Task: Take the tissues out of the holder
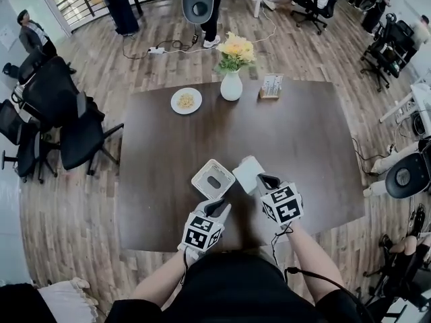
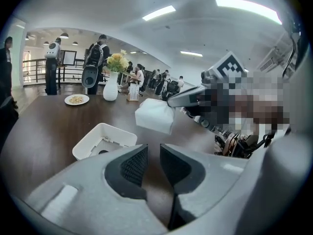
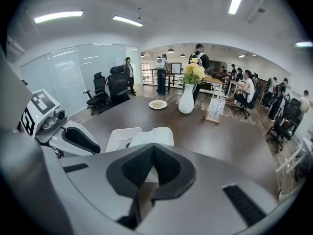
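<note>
- Judging by the holder (image 1: 213, 178), we read the task as nearly done — its white tray looks empty, though part of its floor is hidden from us.
- We have the right gripper (image 1: 264, 180) clamped on the tissues (image 1: 248, 173), which hang clear of the holder, just beside it above the table (image 1: 303, 133).
- Our left gripper (image 1: 219, 210) hovers by the holder's near edge with its jaws slightly apart and nothing between them.
- We see the tissues as a soft white folded block — setting it down may be all that is left.

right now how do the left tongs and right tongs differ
The left tongs stand apart and empty; the right tongs are shut on the tissue pack. The left tongs hover near the white holder; the right tongs hold the pack clear of it. Both angle down over the table.
</note>
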Action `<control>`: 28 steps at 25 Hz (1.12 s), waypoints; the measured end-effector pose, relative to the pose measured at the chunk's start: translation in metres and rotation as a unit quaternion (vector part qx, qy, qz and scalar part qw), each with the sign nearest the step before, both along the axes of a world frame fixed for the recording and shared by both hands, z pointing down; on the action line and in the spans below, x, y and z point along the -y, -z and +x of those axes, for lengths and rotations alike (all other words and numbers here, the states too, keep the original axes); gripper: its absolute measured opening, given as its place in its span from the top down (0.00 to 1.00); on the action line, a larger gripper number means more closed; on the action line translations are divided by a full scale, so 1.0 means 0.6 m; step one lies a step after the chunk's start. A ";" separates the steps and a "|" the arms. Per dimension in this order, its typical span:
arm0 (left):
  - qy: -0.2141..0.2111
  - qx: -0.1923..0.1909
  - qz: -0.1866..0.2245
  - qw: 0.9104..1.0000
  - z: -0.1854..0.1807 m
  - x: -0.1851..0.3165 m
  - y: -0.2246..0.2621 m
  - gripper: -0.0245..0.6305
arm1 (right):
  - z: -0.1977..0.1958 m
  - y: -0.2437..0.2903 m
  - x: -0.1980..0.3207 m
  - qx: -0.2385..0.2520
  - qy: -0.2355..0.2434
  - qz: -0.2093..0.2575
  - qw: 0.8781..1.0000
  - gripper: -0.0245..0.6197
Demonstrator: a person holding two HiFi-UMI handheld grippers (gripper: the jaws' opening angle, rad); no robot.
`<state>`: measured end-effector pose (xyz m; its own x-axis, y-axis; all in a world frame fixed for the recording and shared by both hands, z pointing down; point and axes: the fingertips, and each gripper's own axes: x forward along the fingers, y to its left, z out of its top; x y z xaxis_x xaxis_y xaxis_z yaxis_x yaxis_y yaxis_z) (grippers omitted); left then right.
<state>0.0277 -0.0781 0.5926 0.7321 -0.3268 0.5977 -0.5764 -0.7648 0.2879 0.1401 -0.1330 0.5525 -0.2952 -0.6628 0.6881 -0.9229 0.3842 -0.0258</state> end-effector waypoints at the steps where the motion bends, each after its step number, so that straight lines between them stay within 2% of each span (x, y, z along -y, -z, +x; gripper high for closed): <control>1: -0.005 0.000 0.000 1.000 0.007 -0.002 0.000 0.84 | 0.009 0.000 -0.005 0.000 -0.006 0.000 1.000 0.95; 14: -0.051 0.003 0.006 0.999 0.066 -0.029 0.002 0.84 | 0.114 0.015 -0.040 -0.001 -0.072 0.013 0.997 0.95; 22: -0.059 0.016 0.001 0.998 0.076 -0.044 -0.008 0.84 | 0.156 -0.014 -0.047 0.014 -0.100 0.004 0.995 0.95; 28: -0.056 0.027 -0.003 0.998 0.070 -0.049 -0.014 0.84 | 0.164 -0.048 -0.050 0.017 -0.106 -0.006 0.994 0.95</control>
